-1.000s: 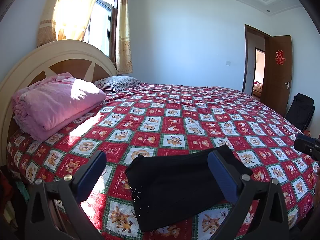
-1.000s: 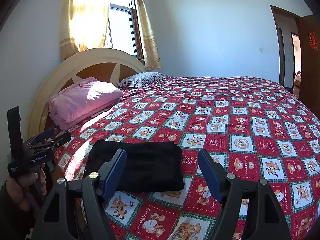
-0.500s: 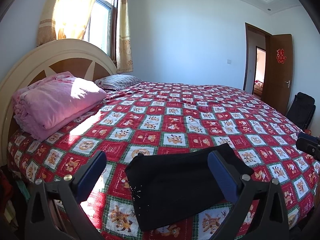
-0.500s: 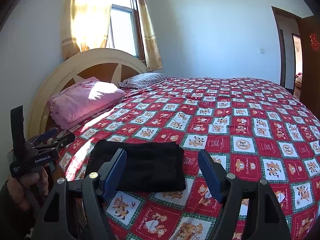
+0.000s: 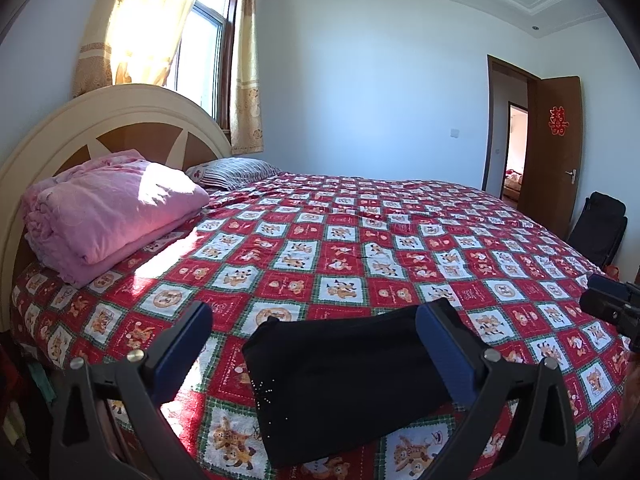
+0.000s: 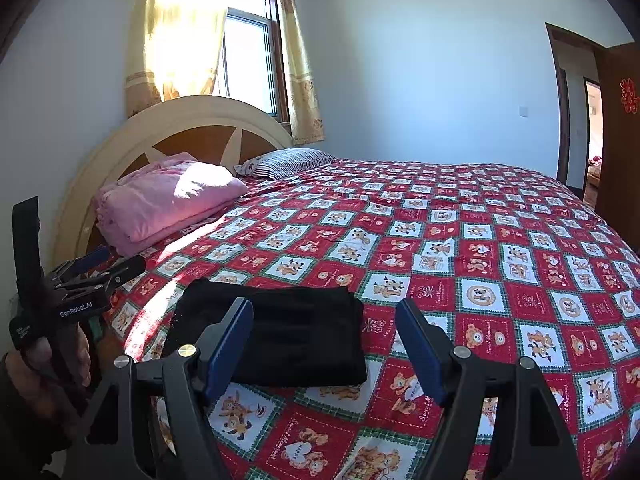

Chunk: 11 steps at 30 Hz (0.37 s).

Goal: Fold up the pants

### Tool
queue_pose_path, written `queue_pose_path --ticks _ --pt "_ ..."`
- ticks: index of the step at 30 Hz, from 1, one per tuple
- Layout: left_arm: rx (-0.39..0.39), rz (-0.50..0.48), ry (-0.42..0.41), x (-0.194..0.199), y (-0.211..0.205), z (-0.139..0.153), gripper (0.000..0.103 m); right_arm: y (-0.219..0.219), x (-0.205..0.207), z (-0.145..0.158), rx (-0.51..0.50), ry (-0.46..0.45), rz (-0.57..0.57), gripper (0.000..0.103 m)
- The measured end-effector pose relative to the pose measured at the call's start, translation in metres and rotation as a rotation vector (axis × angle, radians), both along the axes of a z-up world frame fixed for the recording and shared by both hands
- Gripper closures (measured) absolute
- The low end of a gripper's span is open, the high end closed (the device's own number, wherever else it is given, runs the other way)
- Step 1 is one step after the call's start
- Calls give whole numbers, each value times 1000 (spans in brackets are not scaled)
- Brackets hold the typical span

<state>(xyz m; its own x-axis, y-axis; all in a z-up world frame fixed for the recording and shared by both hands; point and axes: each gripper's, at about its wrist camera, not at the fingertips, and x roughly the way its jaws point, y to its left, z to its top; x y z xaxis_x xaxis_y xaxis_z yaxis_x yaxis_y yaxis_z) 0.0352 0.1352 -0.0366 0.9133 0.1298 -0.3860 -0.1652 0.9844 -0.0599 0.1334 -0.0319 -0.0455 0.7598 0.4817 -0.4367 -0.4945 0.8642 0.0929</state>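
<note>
The black pants lie folded into a flat rectangle on the red patterned bedspread near the bed's front edge. They also show in the right wrist view. My left gripper is open and empty, held above and in front of the pants. My right gripper is open and empty, above the pants' right side. The left gripper shows at the left of the right wrist view, and the right gripper's tip shows at the right edge of the left wrist view.
A folded pink blanket and a striped pillow lie by the cream headboard. A window with curtains is behind it. An open brown door and a black bag stand at the far right.
Both grippers have drifted slightly; the right gripper's tip sits a little lower in the left wrist view. The pants have not moved.
</note>
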Motion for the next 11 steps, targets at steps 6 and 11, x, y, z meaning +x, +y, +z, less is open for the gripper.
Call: queue_pose_path --ticks 6,11 --pt "-45 -12 25 3 5 -9 0 2 2 -3 -15 3 -6 28" --pt "-38 -29 43 6 3 -13 0 2 4 -6 -23 6 -18 28"
